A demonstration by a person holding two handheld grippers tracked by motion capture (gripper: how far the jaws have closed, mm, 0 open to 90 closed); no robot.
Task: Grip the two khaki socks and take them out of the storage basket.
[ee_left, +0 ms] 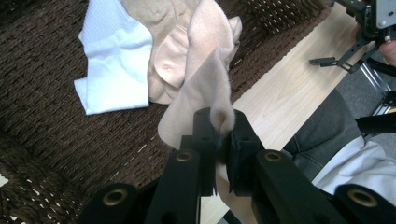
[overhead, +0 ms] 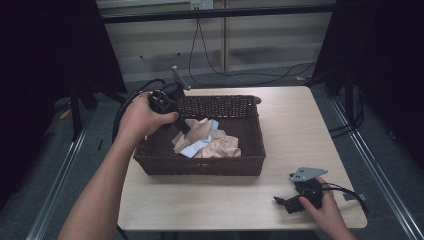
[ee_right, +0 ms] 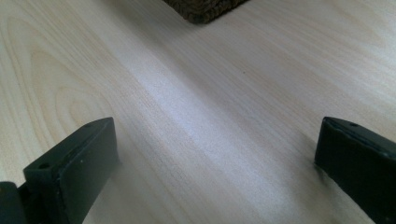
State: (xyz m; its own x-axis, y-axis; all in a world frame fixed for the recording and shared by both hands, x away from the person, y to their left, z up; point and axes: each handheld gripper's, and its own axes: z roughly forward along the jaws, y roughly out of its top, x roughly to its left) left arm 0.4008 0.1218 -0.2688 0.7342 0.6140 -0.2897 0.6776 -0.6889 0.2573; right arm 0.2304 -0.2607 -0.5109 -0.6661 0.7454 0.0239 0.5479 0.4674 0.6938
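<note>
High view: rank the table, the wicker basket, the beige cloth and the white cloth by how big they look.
1. Table, largest.
2. Wicker basket.
3. Beige cloth, pinched by the left gripper.
4. White cloth, smallest, though the beige cloth covers part of it, so its full size is unsure.

Left hand-held gripper [overhead: 181, 126] pinched closed, tilted down; right hand-held gripper [overhead: 281, 202] wide apart, level.

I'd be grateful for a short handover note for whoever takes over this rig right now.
Left gripper: shut on a corner of the beige cloth, over the wicker basket.
Right gripper: open, holding nothing, low over the table near its front right corner.
Things: beige cloth and white cloth lie in the basket.
Done: beige cloth gripped.
Left: probably lift it out; the white cloth is untouched.
</note>
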